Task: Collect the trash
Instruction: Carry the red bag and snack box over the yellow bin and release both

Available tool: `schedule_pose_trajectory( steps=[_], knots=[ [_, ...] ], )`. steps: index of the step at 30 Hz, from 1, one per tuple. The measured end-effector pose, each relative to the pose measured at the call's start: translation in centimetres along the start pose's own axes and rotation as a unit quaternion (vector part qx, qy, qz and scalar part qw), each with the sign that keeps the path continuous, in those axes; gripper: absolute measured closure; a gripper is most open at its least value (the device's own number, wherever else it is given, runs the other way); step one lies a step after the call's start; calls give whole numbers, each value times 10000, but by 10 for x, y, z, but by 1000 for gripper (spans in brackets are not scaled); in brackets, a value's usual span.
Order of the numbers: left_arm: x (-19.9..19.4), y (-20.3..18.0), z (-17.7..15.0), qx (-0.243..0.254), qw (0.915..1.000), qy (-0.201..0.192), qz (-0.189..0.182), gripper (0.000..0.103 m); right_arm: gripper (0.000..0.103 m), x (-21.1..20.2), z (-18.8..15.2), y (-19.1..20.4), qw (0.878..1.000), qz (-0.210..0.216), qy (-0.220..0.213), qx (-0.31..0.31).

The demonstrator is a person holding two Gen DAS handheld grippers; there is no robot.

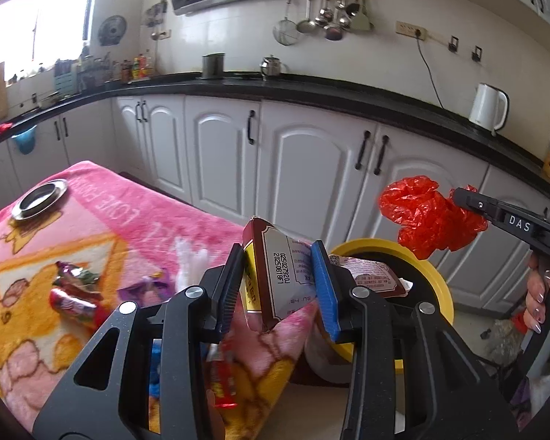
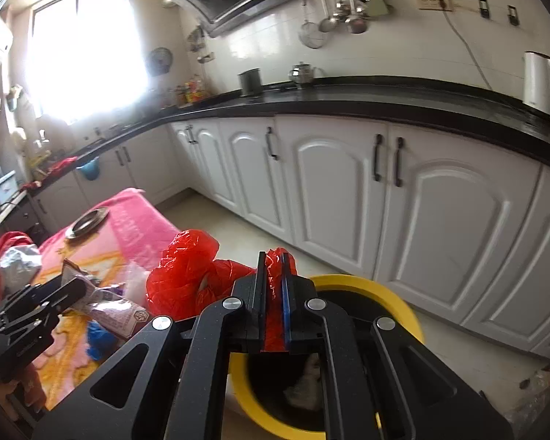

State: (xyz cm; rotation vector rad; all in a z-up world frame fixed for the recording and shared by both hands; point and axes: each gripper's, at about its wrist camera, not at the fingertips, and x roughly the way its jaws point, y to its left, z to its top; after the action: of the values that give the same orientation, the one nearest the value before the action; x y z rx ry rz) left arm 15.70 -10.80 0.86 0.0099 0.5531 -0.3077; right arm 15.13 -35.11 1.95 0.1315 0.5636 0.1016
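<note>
My left gripper [image 1: 278,278] is shut on a brown and white snack wrapper [image 1: 275,275], held above the pink blanket's right edge, next to the yellow-rimmed trash bin [image 1: 440,286]. My right gripper [image 2: 274,286] is shut on a crumpled red plastic bag [image 2: 187,271] and holds it over the bin [image 2: 403,304]. In the left wrist view the red bag [image 1: 425,216] hangs above the bin's far rim. Candy wrappers [image 1: 73,293] and a purple wrapper [image 1: 146,286] lie on the blanket.
The pink cartoon blanket [image 1: 91,227] covers a table with a metal dish [image 1: 40,198] at its far corner. White cabinets [image 1: 311,168] under a black counter run behind. A white kettle [image 1: 487,106] stands on the counter. Some trash lies inside the bin [image 2: 308,377].
</note>
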Motion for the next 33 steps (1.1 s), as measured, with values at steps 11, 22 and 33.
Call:
schedule_pose_trajectory(
  steps=[11,22,33],
  knots=[
    [48,-43,-18,327,9982,391,-303,73,97,15,-28,-47,9977,-505,342,298],
    [97,-63,-45,506,9936,946,-346,72,97,48,-54,-81,9908,-764,871,705],
    [128,-71,-53,698,9887,1284,-338,72,94,80,-67,-96,9841,-607,1333,1007]
  ],
)
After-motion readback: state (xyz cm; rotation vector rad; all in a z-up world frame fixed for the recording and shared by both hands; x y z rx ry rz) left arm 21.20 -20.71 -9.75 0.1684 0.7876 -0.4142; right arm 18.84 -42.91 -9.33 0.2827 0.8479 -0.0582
